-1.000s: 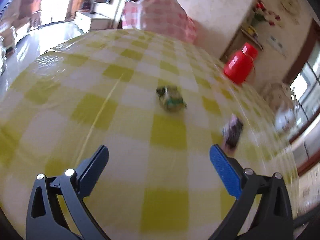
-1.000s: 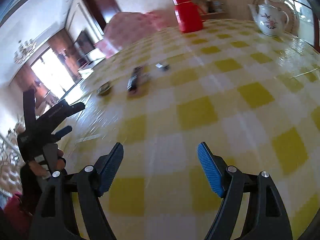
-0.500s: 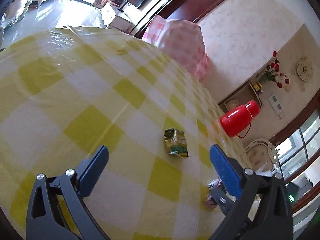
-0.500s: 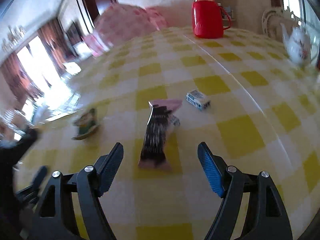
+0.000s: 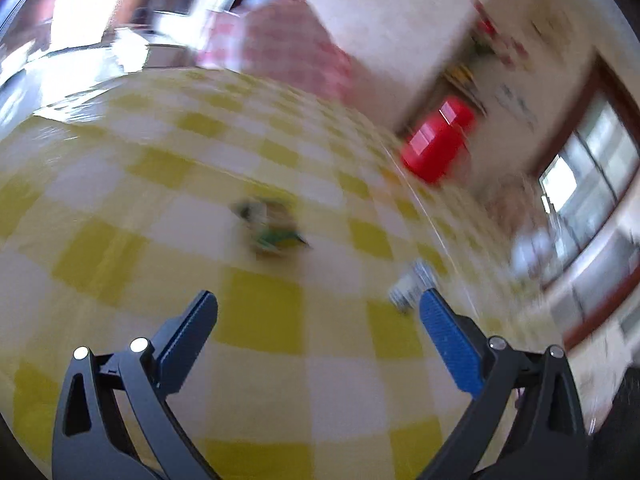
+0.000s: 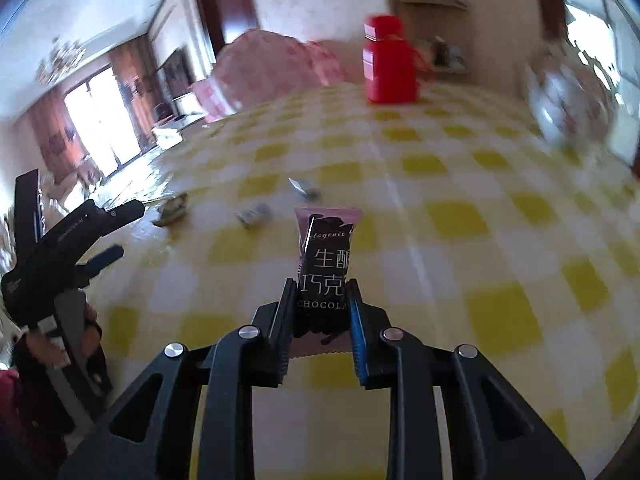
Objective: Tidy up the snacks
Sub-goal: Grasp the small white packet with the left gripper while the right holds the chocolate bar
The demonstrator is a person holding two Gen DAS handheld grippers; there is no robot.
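Pick-up step in hand: right gripper (image 6: 320,312) just closed, jaws clamped on the lower part of the chocolate bar wrapper (image 6: 326,256), bar pointing forward over the yellow checked tablecloth (image 6: 500,320). Left gripper (image 5: 318,320) wide open and empty, aimed toward the blurred green snack packet (image 5: 272,224), a small white packet (image 5: 412,286) just beside its right finger. Next, by judgement: carry the bar to a gathering spot not evident here and release without crushing; green packet, white packet and a small foil-wrapped piece (image 6: 304,190) left loose on the cloth.

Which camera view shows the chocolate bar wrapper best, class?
The right wrist view. There the chocolate bar wrapper stands sharp and central, clamped in the right gripper, with its print readable. The left wrist view is motion-blurred and shows no chocolate wrapper, only a green snack packet and a small pale packet.
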